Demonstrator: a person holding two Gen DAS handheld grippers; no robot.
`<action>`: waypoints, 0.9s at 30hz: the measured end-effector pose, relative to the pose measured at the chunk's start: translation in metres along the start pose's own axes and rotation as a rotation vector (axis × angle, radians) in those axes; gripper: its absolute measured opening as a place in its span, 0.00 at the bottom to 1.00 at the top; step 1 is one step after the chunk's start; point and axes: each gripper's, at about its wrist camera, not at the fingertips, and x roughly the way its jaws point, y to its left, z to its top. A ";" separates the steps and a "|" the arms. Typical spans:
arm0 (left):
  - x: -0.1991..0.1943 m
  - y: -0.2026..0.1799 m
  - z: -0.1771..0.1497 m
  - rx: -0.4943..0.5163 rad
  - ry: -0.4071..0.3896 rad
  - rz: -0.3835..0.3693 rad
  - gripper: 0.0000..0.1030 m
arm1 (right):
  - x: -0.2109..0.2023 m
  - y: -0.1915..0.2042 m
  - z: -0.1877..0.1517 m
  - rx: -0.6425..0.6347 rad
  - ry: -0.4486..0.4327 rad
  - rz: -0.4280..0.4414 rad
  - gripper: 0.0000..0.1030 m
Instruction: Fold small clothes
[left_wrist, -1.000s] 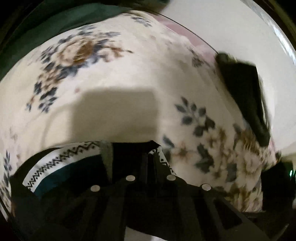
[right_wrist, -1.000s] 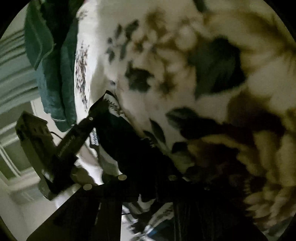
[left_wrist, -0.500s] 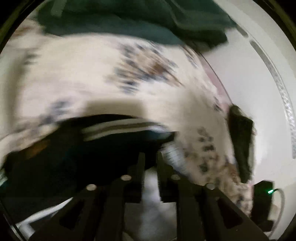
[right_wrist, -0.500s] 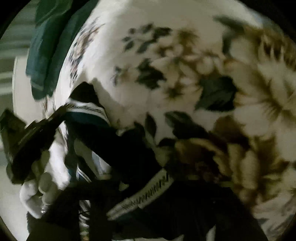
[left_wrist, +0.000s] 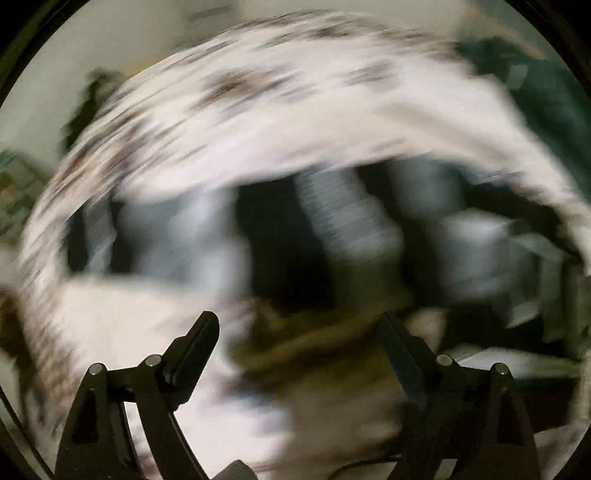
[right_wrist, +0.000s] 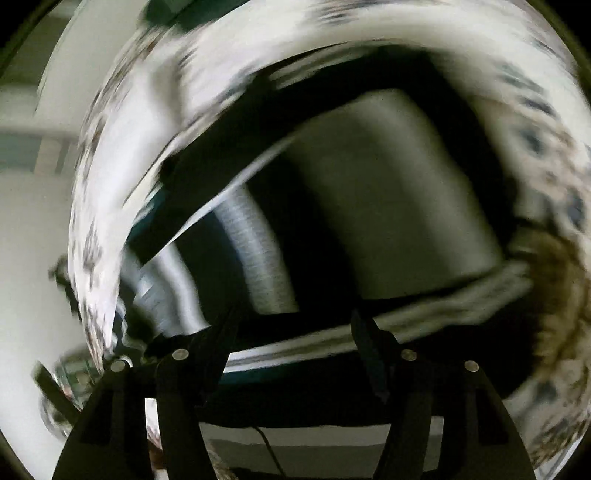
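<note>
My left hand-held gripper (left_wrist: 299, 325) has just been opening with nothing between its jaws, my right hand-held gripper (right_wrist: 295, 325) gapes empty over the blurred dark garment (right_wrist: 317, 229) on the floral bedspread (left_wrist: 288, 110).

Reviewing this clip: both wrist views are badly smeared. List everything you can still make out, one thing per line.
Floral cloth: one, white with dark and brown flowers, spread under everything.
Dark garment: one, black with pale striped bands, lying on the cloth in front of both tongs; outline blurred.
Green fabric: one, dark green, upper right edge of the left view.
Left tongs: black, jaws wide apart after just opening, nothing between them.
Right tongs: black, open, gripping nothing.
</note>
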 end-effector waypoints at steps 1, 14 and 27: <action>0.010 0.024 -0.015 -0.022 0.021 0.058 0.85 | 0.010 0.025 -0.007 -0.042 0.012 -0.004 0.64; 0.078 0.116 -0.056 -0.196 0.071 -0.022 1.00 | 0.121 0.193 0.003 -0.324 -0.123 -0.506 0.08; 0.067 0.123 -0.047 -0.201 0.112 -0.061 1.00 | 0.159 0.265 -0.002 -0.390 -0.034 -0.383 0.29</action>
